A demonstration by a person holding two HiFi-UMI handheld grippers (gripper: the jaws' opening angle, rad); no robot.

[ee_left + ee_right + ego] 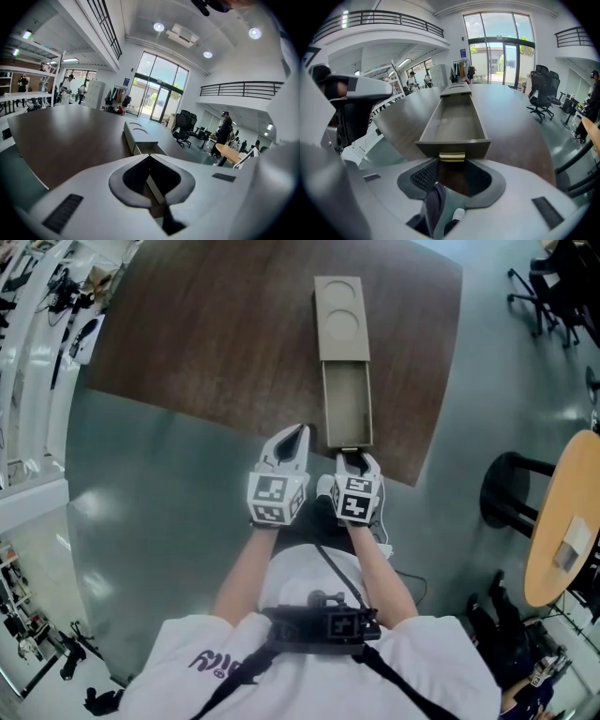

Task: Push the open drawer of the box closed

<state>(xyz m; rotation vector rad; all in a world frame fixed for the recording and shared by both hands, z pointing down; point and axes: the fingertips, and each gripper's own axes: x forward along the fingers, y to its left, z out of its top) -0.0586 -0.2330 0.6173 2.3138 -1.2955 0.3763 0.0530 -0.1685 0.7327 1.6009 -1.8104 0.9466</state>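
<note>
The box (339,320) lies on the table (216,343), running from 12 to 6 o'clock. Its drawer (347,404) sticks out wide open at the 6 o'clock end. The right tongs (354,461) are wide apart at the drawer's front, with the gold handle (452,157) between the tips, not squeezed. The left tongs (298,435), at their 9 o'clock, are closed on nothing.
</note>
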